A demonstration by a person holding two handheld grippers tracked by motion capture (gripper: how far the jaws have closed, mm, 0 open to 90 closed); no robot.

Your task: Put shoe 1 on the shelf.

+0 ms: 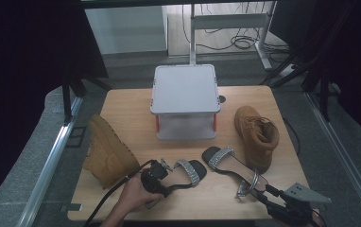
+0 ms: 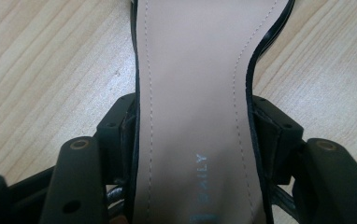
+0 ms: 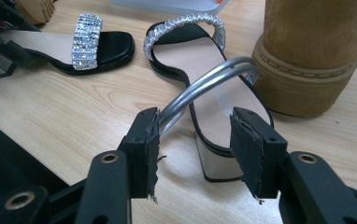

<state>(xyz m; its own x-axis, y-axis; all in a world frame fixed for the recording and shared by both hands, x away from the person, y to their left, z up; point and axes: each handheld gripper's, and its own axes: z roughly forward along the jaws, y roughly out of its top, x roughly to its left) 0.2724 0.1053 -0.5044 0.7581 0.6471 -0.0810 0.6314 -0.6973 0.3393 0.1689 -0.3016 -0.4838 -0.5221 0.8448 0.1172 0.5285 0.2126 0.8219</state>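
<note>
Left gripper [image 1: 169,189]: held in the person's left hand [image 1: 136,194] at the near edge of the worktop [image 1: 126,109]; its fingers [image 2: 116,123] sit one on each side of the heel end of the left sandal [image 2: 193,93], at its edges, clamping it.
Left sandal: lies flat on the worktop, pale insole up, its glittering toe strap [image 1: 189,171] pointing toward the right sandal (faint printed lettering shows on the insole in the left gripper view).
Right gripper [image 3: 195,140]: low at the near right corner; its fingers [image 3: 253,149] stand apart with a gap on either side of the block heel of the right sandal [image 3: 214,93], pressing nothing. The silver ankle strap [image 3: 204,86] arches just past the left finger; whether it touches, I cannot tell.
Right sandal: flat on the worktop, toe toward the grey stand [image 1: 184,90], its outer side just beside the right tan boot [image 1: 256,135].
Left tan boot [image 1: 107,151]: lies on its side near the left edge, close to the left gripper.
Grey stand: at the back middle of the worktop, a two-level shelf with orange posts.
</note>
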